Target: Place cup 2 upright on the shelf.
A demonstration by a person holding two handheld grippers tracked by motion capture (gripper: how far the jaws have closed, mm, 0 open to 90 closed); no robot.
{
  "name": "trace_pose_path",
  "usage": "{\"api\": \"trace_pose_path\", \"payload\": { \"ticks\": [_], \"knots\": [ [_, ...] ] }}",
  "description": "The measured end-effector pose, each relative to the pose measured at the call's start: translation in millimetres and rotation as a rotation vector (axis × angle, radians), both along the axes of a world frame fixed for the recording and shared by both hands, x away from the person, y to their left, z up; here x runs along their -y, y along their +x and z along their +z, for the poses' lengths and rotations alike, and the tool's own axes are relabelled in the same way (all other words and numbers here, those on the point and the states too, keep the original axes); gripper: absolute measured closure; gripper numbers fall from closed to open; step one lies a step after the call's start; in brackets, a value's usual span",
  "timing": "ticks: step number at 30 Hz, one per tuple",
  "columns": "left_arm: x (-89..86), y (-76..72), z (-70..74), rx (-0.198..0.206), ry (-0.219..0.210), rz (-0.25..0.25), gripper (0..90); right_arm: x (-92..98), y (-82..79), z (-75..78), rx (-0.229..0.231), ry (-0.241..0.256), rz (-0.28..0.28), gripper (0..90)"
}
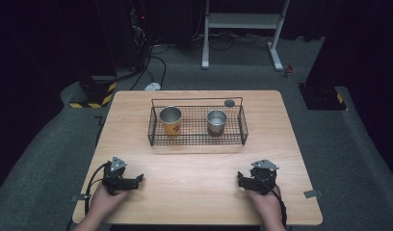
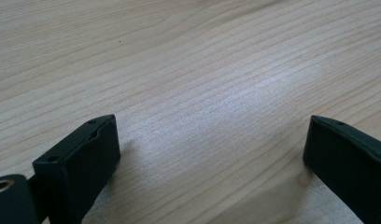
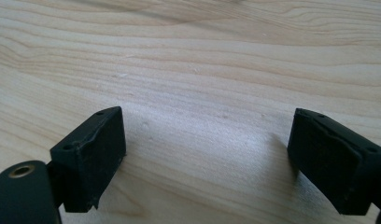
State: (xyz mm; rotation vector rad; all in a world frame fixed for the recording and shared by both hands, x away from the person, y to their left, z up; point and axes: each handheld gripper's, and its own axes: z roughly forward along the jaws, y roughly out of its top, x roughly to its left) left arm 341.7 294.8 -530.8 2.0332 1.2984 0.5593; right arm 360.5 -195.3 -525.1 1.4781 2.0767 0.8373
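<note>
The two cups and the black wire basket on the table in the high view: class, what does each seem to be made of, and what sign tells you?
Left cup with the orange band: probably metal; its rim shines silver-grey, and the orange may be a sleeve or paint. Plain silver cup: likely bare steel, brushed and reflective. Black wire basket: thin metal rods in a grid, apparently coated matt black.

left gripper [image 1: 138, 179]: jaws wide apart, held low | right gripper [image 1: 240, 177]: jaws wide apart, held low

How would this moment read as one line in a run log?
left gripper: open, on table | right gripper: open, on table | orange cup, steel cup: upright in wire basket
</note>
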Motion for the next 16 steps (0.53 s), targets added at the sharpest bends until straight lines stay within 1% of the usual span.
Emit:
{"api": "trace_pose_path", "payload": {
  "ticks": [2, 6, 8, 16],
  "knots": [
    [-0.4, 0.1, 0.0, 0.001, 0.002, -0.003, 4.3, -2.3, 1.1, -0.2, 0.003, -0.004, 0.007, 11.3],
    [0.2, 0.1, -0.1, 0.002, -0.003, 0.002, 4.3, -11.6, 0.5, -0.4, 0.004, -0.002, -0.051, 10.8],
    [0.2, -0.1, -0.1, 0.002, -0.003, 0.003, 4.3, -14.0, -0.6, -0.2, -0.001, -0.003, -0.062, 10.8],
    [0.1, 0.1, -0.1, 0.003, -0.002, 0.004, 4.3, -14.4, -0.6, -0.4, 0.002, -0.003, -0.051, 10.8]
  ]
}}
